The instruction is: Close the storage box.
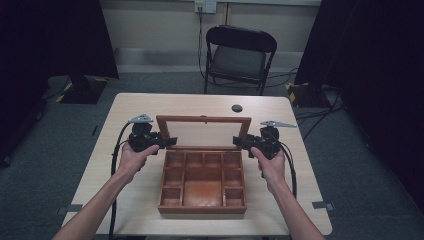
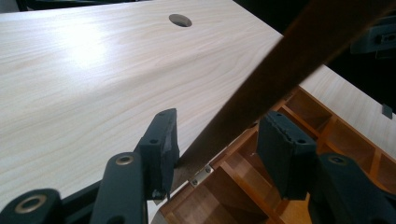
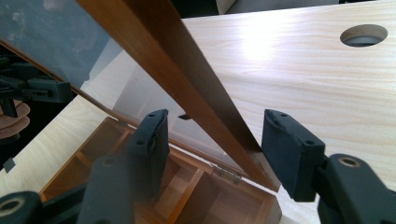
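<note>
Light wood table (image 1: 125, 165), grommet hole (image 1: 237, 108) near far edge, chair (image 1: 240, 57) beyond; bare tabletop on both sides. Wooden box (image 1: 202, 200) sits centre, divided compartments, glass-panelled lid (image 1: 202, 134) raised upright on its hinges. Left gripper (image 2: 217, 142) straddles the lid's left frame edge, jaws apart. Right gripper (image 3: 215, 149) same on the right edge, jaws apart, not clamped.

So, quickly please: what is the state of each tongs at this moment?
Left tongs: open, jaws on either side of the lid frame of the wooden box, not clamped.
Right tongs: open, also straddling the frame.
</note>
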Motion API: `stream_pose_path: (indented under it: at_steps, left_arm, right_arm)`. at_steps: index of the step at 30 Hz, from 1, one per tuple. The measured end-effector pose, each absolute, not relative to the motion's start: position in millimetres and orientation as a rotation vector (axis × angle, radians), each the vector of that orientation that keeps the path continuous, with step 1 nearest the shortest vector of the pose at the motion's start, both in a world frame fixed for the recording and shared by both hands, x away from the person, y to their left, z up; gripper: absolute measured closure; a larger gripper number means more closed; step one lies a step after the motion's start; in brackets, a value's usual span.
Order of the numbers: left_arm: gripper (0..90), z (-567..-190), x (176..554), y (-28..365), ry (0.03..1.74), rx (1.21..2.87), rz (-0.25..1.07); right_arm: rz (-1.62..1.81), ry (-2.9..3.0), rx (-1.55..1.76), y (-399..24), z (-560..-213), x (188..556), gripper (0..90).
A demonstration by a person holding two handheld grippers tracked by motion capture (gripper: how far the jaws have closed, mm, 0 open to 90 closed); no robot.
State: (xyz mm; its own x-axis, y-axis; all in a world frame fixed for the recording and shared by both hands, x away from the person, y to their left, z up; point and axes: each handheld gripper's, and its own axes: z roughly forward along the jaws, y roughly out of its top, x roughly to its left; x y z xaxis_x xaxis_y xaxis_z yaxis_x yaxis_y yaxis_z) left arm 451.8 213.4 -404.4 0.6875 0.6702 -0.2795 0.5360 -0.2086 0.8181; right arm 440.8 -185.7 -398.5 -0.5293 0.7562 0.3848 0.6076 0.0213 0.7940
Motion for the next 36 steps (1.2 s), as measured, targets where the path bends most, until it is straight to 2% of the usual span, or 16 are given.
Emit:
stream_pose_path:
  at_steps: [8,11,14,21,27,31,36]
  left_arm:
    - [47.5,-403.2,446.7,212.4,0.945,1.894,0.179]
    - [46.6,-403.6,444.9,211.9,0.953,1.884,0.172]
    - [41.9,-402.7,440.8,212.7,0.963,1.869,0.136]
    - [38.0,-399.8,432.3,209.3,0.943,1.877,0.178]
    - [30.5,-399.3,430.3,210.2,0.964,1.882,0.190]
    - [33.3,-400.8,431.1,208.5,0.967,1.873,0.180]
    - [32.7,-400.8,431.1,207.0,0.962,1.880,0.176]
  right_arm:
    - [1.496,2.155,1.407,-184.9,-395.9,435.0,40.7]
    - [1.509,2.152,1.406,-185.2,-395.5,433.5,37.7]
    - [1.490,2.159,1.435,-185.7,-395.6,431.0,31.5]
    - [1.470,2.196,1.409,-185.2,-396.2,426.5,30.5]
    - [1.481,2.208,1.397,-186.3,-394.9,423.0,30.5]
    - [1.463,2.201,1.407,-190.1,-395.9,422.1,29.8]
    - [1.426,2.208,1.422,-196.7,-399.6,419.7,29.9]
